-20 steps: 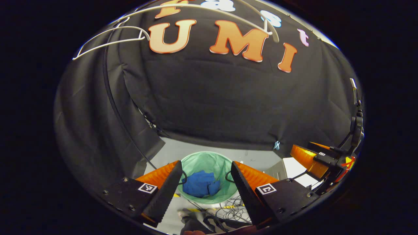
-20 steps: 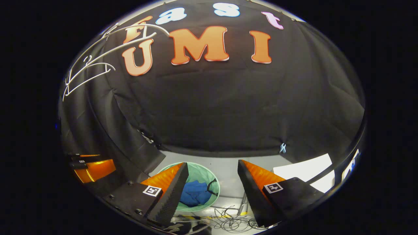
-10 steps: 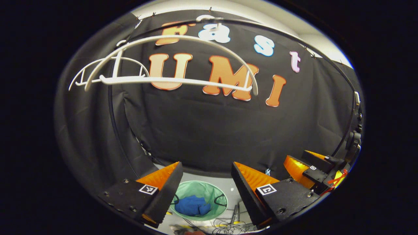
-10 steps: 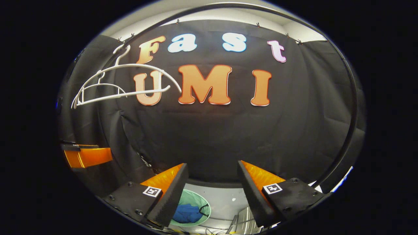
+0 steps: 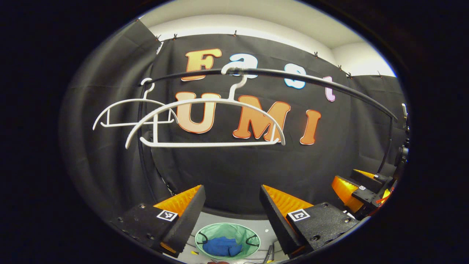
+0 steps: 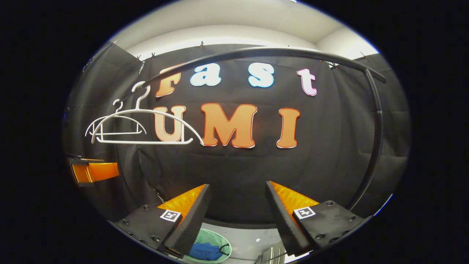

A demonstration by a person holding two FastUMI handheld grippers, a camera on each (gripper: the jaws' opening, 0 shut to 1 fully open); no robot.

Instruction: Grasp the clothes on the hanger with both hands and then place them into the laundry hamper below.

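Note:
A blue garment point(image 5: 222, 246) lies crumpled inside the green mesh hamper point(image 5: 228, 237) on the floor, low in the left gripper view. The same garment point(image 6: 204, 251) and hamper point(image 6: 222, 240) appear at the bottom of the right gripper view. Two bare white hangers point(image 5: 205, 123) point(image 5: 130, 114) hang from the black rail point(image 5: 293, 77). My left gripper point(image 5: 232, 212) is open with nothing between its fingers, high above the hamper. My right gripper point(image 6: 237, 211) is also open and holds nothing. The right gripper point(image 5: 361, 190) also shows at the right edge of the left gripper view.
The black rail point(image 6: 278, 53) curves overhead and bends down at the right as a post point(image 6: 373, 146). Black cloth forms the back and left walls. Loose cables and a metal stand lie on the grey floor beside the hamper. The left gripper point(image 6: 93, 172) shows at the far left.
Both grippers have risen and tilted upward, so the hamper has dropped toward the bottom of each view and the hangers and rail have come lower into sight. Both stay open.

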